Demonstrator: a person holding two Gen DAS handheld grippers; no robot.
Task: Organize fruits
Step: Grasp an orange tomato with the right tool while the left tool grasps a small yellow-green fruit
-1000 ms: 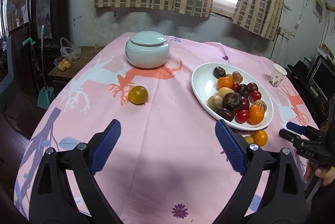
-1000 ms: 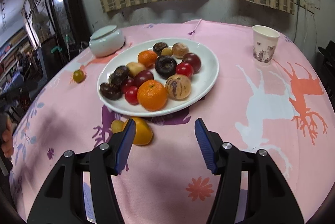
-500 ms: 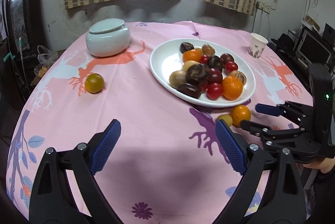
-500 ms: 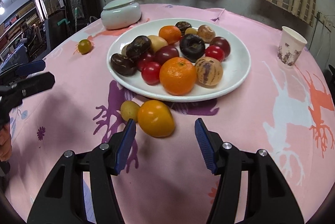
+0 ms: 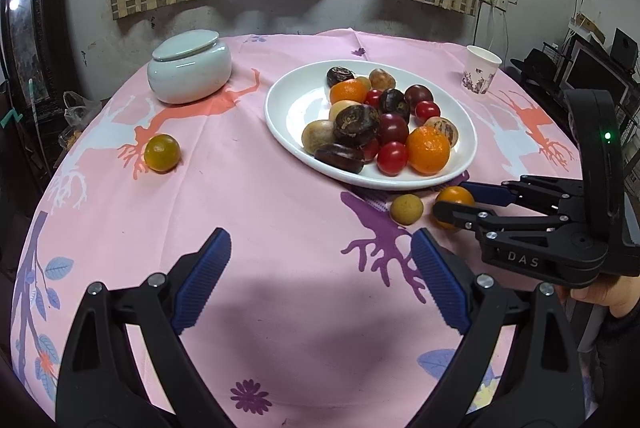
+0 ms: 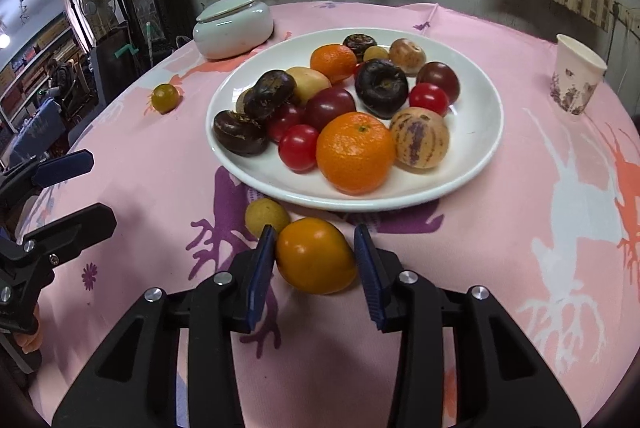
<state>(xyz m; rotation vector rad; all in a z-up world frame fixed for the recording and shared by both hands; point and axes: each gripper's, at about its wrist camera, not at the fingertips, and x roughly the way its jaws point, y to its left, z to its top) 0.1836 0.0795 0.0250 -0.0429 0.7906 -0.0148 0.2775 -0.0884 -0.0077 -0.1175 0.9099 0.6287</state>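
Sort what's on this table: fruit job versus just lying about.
Job: white plate of fruit; orange tomato between the right gripper pads; small yellow fruit beside it; yellow-green tomato; open left gripper.
Lying about: lidded jar; paper cup.

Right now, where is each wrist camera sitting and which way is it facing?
Left wrist: behind its open jaws over the near table edge, facing the plate and jar; the right gripper and a hand show.
Right wrist: low behind its jaws, which have just been closing around the orange fruit; the left gripper shows.
Shared: plate, jar, cup, orange fruit.
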